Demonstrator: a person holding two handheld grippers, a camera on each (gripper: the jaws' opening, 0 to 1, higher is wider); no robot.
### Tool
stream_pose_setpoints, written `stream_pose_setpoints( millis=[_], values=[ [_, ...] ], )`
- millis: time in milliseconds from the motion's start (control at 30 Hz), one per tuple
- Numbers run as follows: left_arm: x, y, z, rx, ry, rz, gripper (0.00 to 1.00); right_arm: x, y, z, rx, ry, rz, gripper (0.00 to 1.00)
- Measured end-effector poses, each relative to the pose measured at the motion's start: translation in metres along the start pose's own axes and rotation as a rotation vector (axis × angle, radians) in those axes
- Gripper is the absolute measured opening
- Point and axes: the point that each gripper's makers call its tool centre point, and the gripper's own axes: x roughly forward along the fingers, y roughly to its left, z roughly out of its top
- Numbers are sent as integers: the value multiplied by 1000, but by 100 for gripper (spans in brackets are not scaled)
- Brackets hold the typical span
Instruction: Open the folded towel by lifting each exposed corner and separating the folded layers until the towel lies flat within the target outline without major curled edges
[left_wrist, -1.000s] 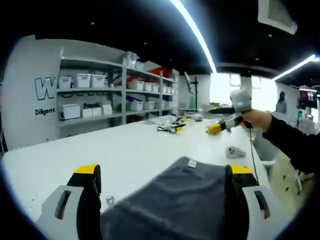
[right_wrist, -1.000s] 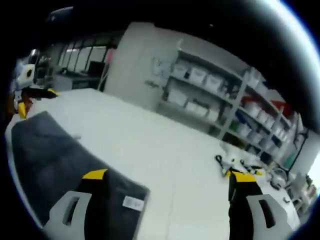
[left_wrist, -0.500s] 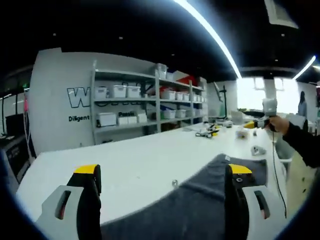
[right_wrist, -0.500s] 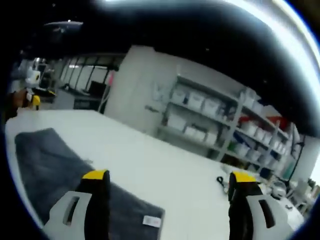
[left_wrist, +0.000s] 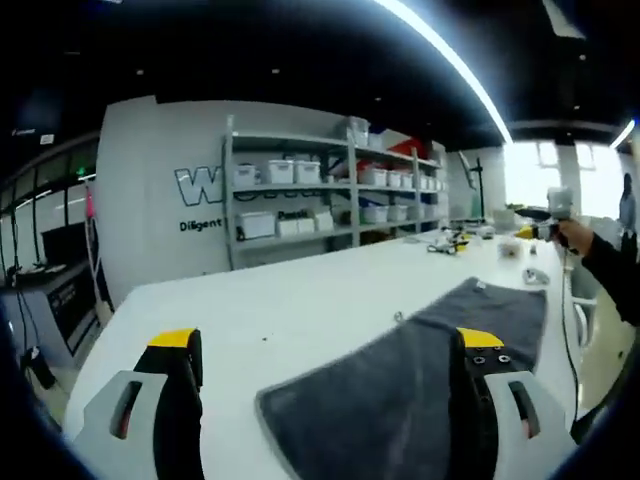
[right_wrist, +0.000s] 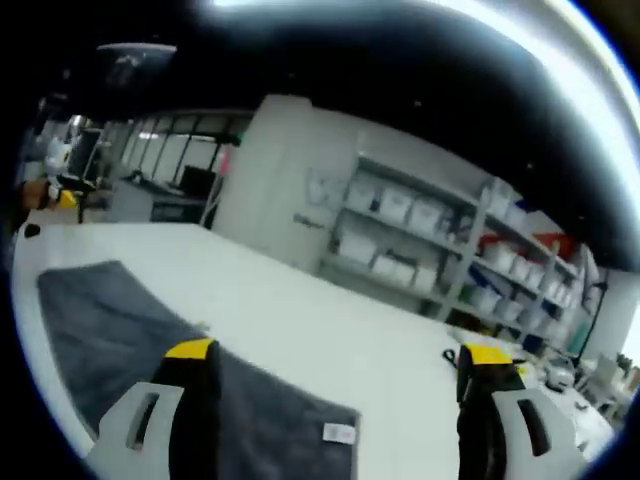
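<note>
**A:** Left gripper view first. What are we seeing of the towel?

**B:** The dark grey towel (left_wrist: 400, 390) lies on the white table (left_wrist: 290, 310), spread out long from the bottom of the frame toward the far right end. Looks flat-ish to us, with a raised fold line running along its left side, and there's a small white tag (left_wrist: 482, 287) at the far corner. The near corner sits rounded between the jaws.

**A:** And the left gripper (left_wrist: 325, 345)?

**B:** Jaws spread wide, yellow tips well apart, nothing between them. They're above the near end of the towel; we can't tell if the right jaw touches the cloth.

**A:** Anything else there?

**B:** The right gripper (left_wrist: 545, 215) is off at the far right, held in a hand (left_wrist: 578, 236) with a dark sleeve, well past the far end of the towel. Shelves (left_wrist: 330, 190) with white bins stand against the back wall.

**A:** Right gripper view?

**B:** Same towel (right_wrist: 150, 340), running from the left edge down under the jaws, with the white tag (right_wrist: 338, 432) on the near corner. Surface is mostly smooth, blurry though, so small curls are hard to judge. The right gripper's (right_wrist: 340, 355) jaws are also wide apart and holding nothing, left jaw over the cloth, right jaw over bare table (right_wrist: 330, 320). Shelves (right_wrist: 440, 250) again in the background.
</note>
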Motion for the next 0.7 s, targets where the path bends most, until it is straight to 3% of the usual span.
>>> stream_pose_setpoints(
  millis=[467, 700],
  values=[
    [-69, 16, -46, -30, 16, 45, 98, -48, 50, -3, 18, -45, 19, 100],
    [-93, 4, -71, -38, 52, 43, 98, -59, 81, -13, 15, -44, 68, 100]
  ],
)
